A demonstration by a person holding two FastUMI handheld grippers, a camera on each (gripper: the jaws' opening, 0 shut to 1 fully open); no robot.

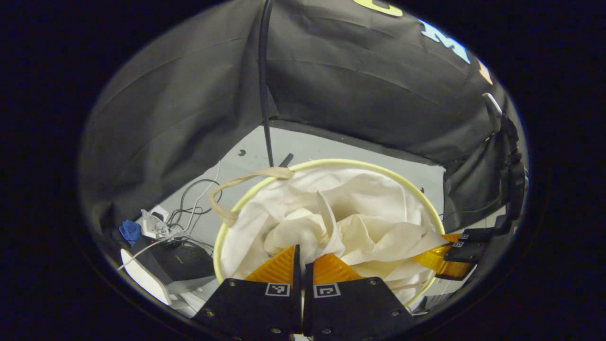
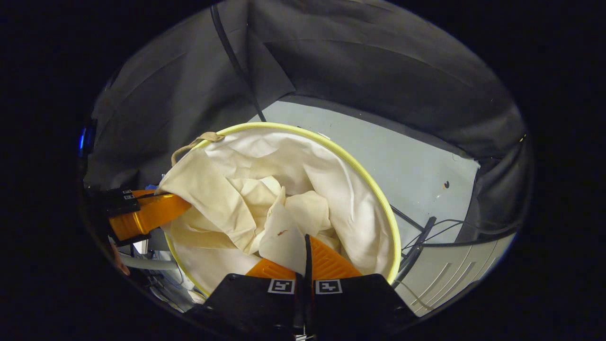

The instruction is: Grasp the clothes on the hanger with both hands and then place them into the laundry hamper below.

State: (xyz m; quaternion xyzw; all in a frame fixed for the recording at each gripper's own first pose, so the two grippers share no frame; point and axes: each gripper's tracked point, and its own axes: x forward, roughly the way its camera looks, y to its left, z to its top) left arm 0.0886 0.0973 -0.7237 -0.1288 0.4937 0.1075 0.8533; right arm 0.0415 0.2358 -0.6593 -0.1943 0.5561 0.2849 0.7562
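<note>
Left gripper view: my left gripper hangs directly over the laundry hamper. Its fingers are drawn together with a fold of the cream garment pinched between them; I judge the grip real because the cloth rises in a ridge to the fingertips. The garment lies immediately ahead of and below this gripper, already bunched inside the hamper's rim. The right gripper enters from the right edge of this view and reaches the cloth at the rim; I cannot tell its finger state from here.

Right gripper view: my right gripper also sits over the hamper, fingers closed on a flap of the garment. The left gripper touches the cloth at the left rim. The garment stretches between the two grippers, so its long axis runs from one to the other across the hamper mouth. Both grippers are equally close to it.

Count: one garment, one hamper with one rope handle, two grippers.

In my judgement the coming move is release: the cloth lies straight below both fingertips.
</note>
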